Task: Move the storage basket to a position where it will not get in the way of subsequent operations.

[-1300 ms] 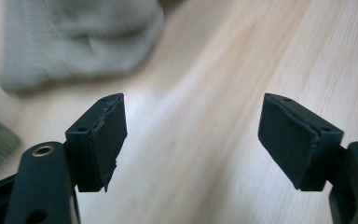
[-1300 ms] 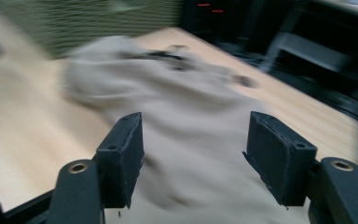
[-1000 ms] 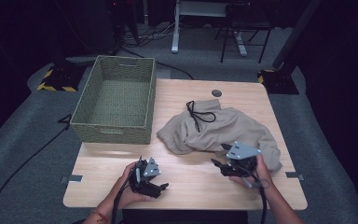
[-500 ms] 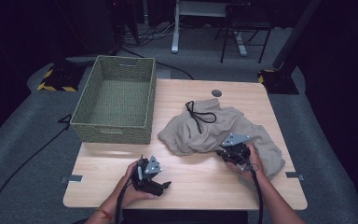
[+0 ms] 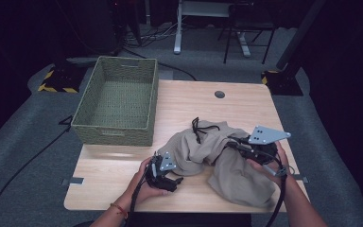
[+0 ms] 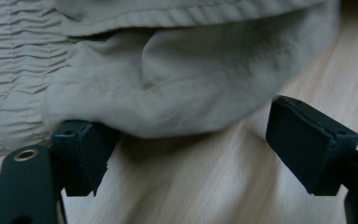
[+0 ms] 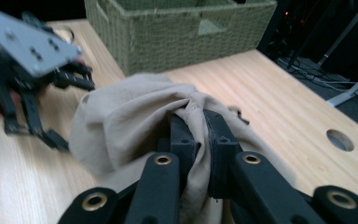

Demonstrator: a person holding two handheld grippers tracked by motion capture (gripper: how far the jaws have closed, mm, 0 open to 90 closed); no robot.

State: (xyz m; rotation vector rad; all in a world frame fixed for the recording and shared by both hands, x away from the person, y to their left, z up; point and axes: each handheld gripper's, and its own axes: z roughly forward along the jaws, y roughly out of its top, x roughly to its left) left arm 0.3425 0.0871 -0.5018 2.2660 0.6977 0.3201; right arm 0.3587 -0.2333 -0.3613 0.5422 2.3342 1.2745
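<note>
Beige trousers (image 5: pixel 217 156) crumpled on table (image 5: pixel 123 189), right of basket (image 5: pixel 118 104); right gripper (image 7: pixel 196 126) just clamped on a fabric fold, left gripper (image 6: pixel 200 149) spread wide at the hem

this looks like a lab or recording studio rather than a home. a light wooden tabletop (image 5: pixel 246 101) with a round cable hole (image 5: pixel 220 94) stands on grey carpet (image 5: pixel 23 156) in a dark room. beyond the right hand-held gripper (image 5: pixel 236 144) are white desk legs (image 5: pixel 177 28), floor cables (image 5: pixel 142 35) and a stand base; black-and-yellow hazard tape (image 5: pixel 56 89) marks the floor far past the left hand-held gripper (image 5: pixel 172 182).
</note>
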